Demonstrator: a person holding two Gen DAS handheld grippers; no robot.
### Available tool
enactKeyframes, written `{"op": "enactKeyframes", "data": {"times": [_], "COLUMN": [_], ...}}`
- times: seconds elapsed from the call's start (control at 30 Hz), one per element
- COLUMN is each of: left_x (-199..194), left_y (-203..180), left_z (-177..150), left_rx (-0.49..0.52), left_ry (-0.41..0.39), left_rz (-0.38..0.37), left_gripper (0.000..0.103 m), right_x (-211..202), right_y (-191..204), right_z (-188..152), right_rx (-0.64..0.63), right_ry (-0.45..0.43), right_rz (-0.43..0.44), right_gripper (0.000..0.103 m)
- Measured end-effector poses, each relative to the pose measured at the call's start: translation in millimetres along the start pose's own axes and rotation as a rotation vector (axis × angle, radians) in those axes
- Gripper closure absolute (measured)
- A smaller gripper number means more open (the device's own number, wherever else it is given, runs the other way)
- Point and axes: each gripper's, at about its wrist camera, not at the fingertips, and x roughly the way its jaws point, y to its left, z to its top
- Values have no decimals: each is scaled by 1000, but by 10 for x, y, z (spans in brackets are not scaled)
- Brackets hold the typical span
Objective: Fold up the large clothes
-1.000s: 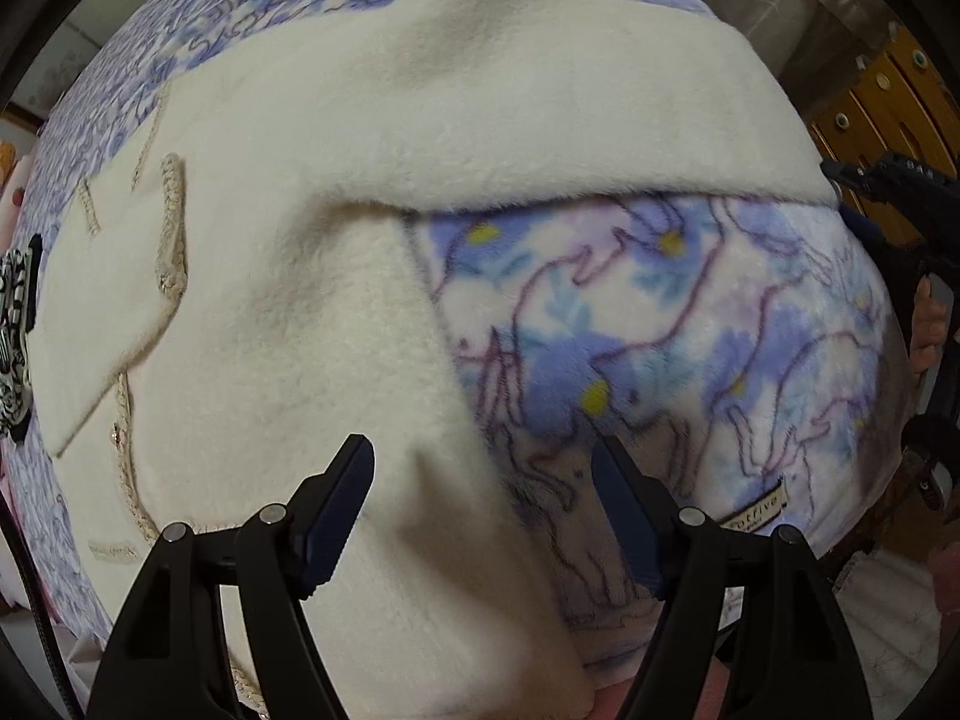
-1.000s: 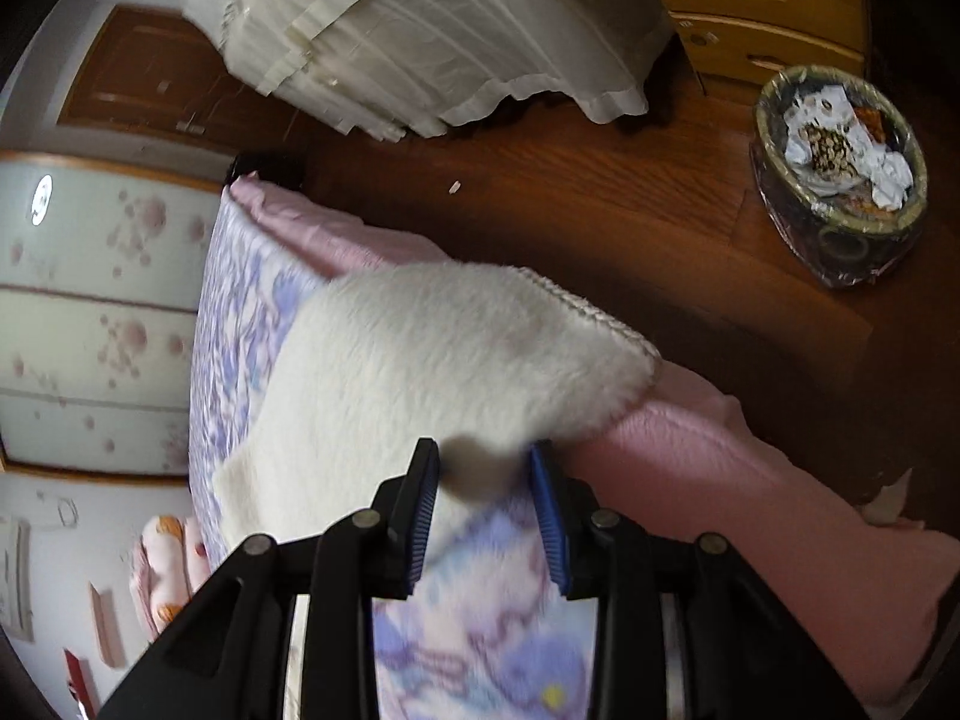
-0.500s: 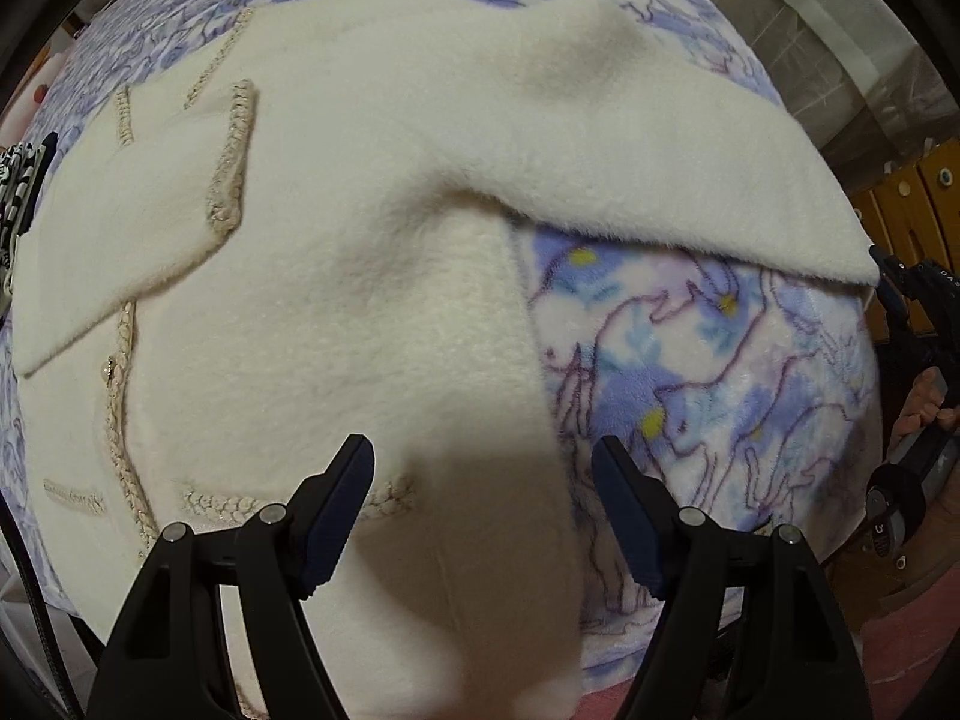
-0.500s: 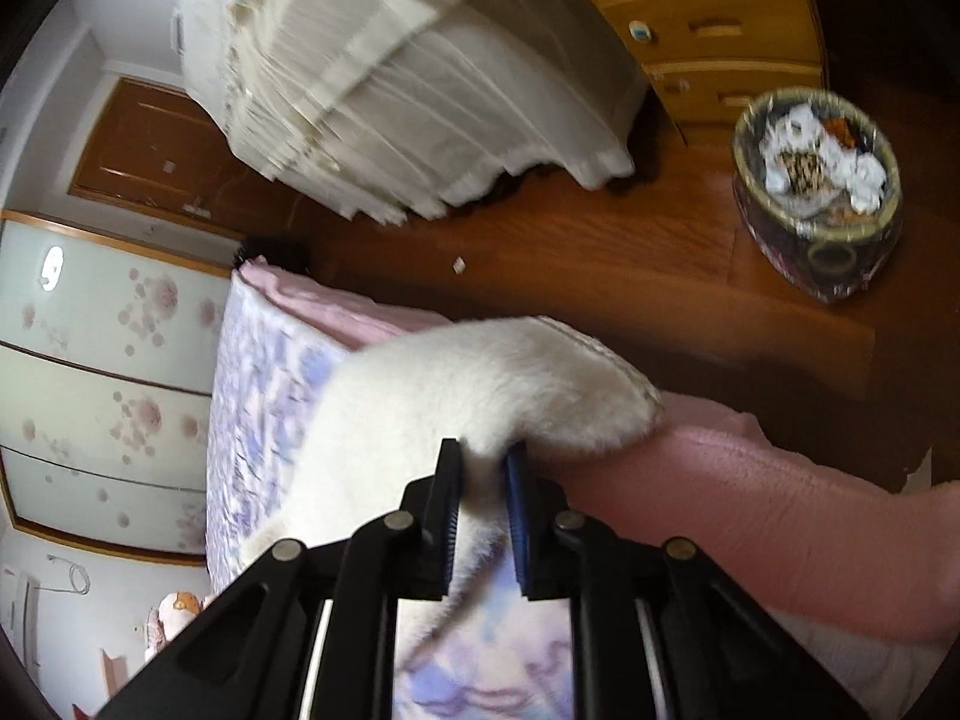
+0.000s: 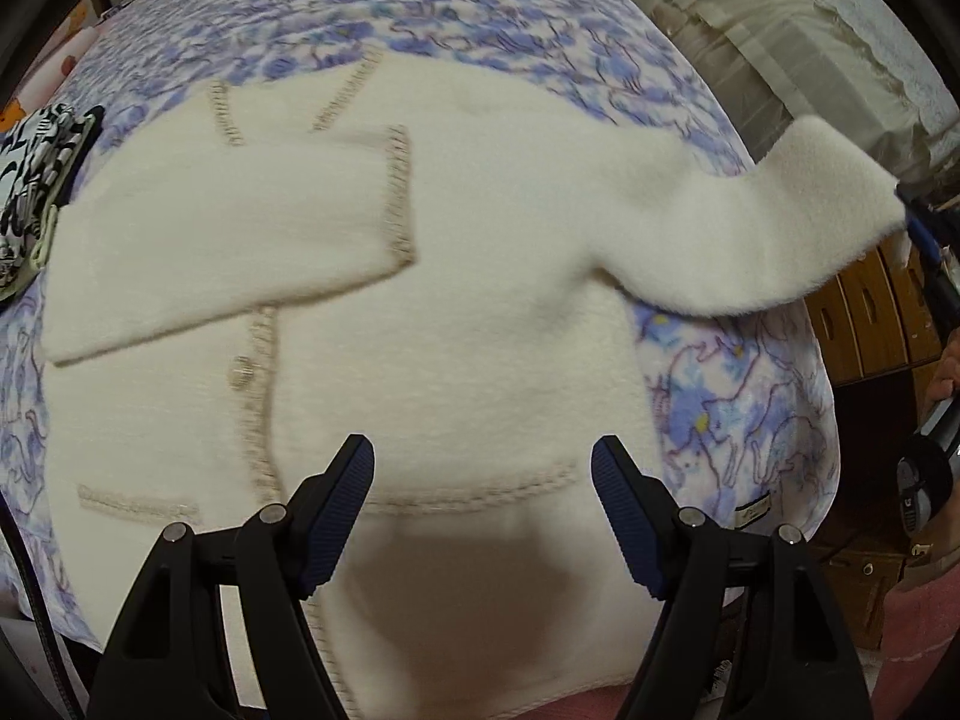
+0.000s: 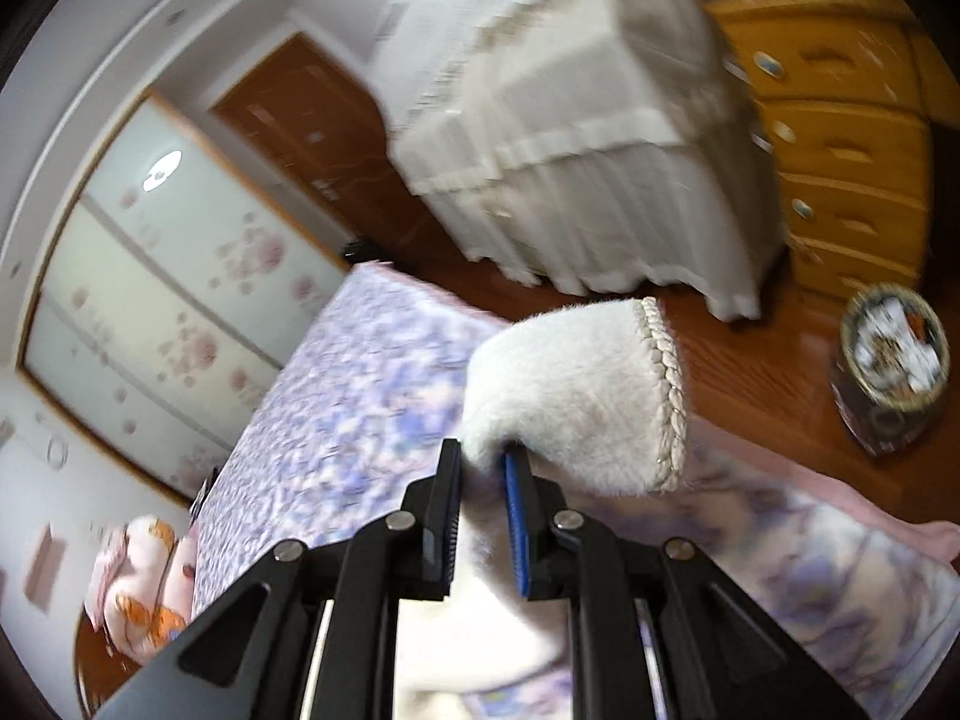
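Note:
A cream fleece jacket (image 5: 456, 324) with beige braided trim lies front up on a bed with a purple floral blanket (image 5: 744, 414). Its left sleeve (image 5: 240, 240) is folded across the chest. My left gripper (image 5: 483, 498) is open and empty above the jacket's hem. My right gripper (image 6: 483, 483) is shut on the right sleeve (image 6: 576, 396) near its braided cuff and holds it lifted off the bed. In the left wrist view that sleeve (image 5: 780, 228) sticks up to the right, with the right gripper (image 5: 918, 234) partly seen at its end.
A black-and-white patterned item (image 5: 36, 192) lies at the bed's left edge. A wooden dresser (image 6: 840, 138), a cloth-draped piece of furniture (image 6: 570, 138), a lined basket (image 6: 894, 360) on the wood floor and floral wardrobe doors (image 6: 168, 288) surround the bed.
My right gripper has closed on the right sleeve and lifted it off the bed. My left gripper has pulled back, so more of the jacket shows.

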Motion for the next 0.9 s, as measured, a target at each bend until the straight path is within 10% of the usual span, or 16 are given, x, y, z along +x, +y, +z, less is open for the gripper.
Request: {"op": "enactKeyframes", "data": {"times": [0.47,0.9], "left_x": [-345,-179], "left_y": [1691,2561], "left_z": [163,103], "left_rx": [-107,-202], "left_ry": [-89,-48], "left_rz": [17,64], "left_gripper": [29,29], "right_x": [356,1073], "right_y": [2241,2731], "right_z": [-1589,-3601], "right_rx": [-501,-902], "right_ry": [123,437], "right_rz": [132,64], "right_gripper": [90,84]}}
